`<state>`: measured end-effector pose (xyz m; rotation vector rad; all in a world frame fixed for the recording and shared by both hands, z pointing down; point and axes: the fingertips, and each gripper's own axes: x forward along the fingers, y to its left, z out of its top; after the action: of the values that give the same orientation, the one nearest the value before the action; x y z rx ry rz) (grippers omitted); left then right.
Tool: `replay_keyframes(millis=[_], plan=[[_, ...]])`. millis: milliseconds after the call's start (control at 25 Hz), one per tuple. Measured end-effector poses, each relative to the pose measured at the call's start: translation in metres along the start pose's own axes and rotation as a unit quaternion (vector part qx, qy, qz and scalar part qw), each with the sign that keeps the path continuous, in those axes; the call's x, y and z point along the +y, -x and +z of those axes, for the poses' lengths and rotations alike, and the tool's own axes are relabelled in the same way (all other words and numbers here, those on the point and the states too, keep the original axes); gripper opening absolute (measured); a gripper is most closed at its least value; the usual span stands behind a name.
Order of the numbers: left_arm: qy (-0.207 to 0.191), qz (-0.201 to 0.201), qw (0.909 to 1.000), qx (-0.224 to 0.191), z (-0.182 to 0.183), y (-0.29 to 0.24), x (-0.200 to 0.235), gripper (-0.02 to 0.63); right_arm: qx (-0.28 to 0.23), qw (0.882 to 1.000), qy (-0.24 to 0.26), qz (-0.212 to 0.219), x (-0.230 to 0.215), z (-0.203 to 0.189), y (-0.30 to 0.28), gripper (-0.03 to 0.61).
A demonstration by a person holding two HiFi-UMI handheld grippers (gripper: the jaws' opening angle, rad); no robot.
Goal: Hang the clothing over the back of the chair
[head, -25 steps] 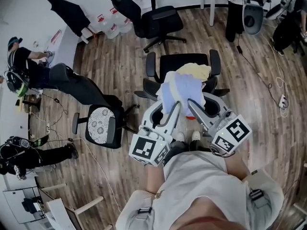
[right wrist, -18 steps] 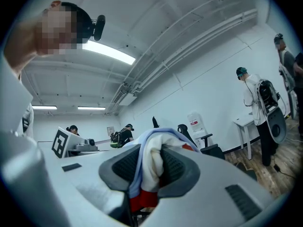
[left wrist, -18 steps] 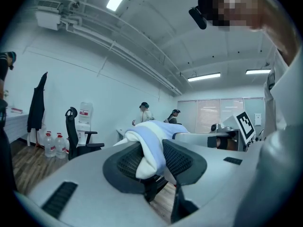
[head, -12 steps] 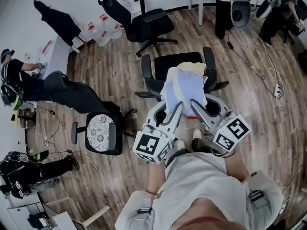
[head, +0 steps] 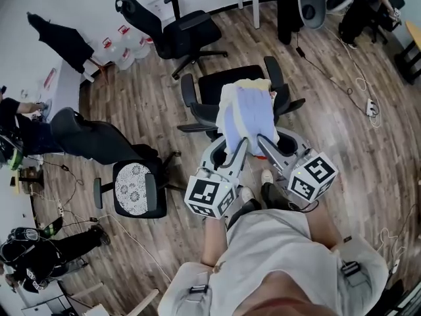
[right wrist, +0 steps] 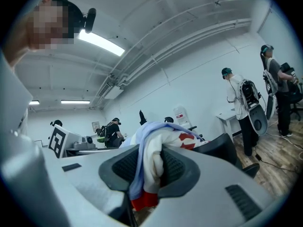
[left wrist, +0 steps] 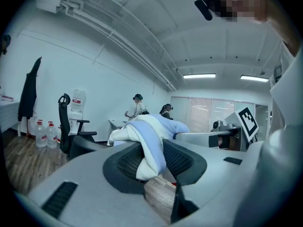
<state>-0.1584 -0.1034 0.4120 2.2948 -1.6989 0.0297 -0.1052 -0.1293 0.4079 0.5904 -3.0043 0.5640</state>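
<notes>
Clothing point(head: 248, 114) is clamped in the jaws of left gripper point(head: 237, 145) and right gripper point(head: 264, 142), both level over the chair point(head: 227, 84).

The left tongs point(head: 238, 145) and right tongs point(head: 263, 141) extend side by side ahead of the torso point(head: 266, 255), converging slightly toward their tips. The jaws of each press on a fold of the clothing point(head: 248, 110).

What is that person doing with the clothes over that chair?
A person holds a grabber tool in each hand. The left gripper and the right gripper both pinch one pale blue-and-white piece of clothing, holding it over the black office chair just in front. Neither has let go yet.
</notes>
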Motion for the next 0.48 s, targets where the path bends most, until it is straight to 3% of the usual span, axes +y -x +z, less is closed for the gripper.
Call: replay_keyframes(millis=[320, 480], plan=[[0.015, -0.015, 0.9997, 0.010, -0.015, -0.004, 0.000, 0.137, 0.012, 1.000, -0.005, -0.028, -0.005, -0.013, 0.004, 0.112], [0.017, -0.007, 0.9997, 0.016, -0.021, -0.007, 0.002, 0.137, 0.017, 1.000, -0.002, -0.018, -0.007, -0.018, 0.003, 0.112]])
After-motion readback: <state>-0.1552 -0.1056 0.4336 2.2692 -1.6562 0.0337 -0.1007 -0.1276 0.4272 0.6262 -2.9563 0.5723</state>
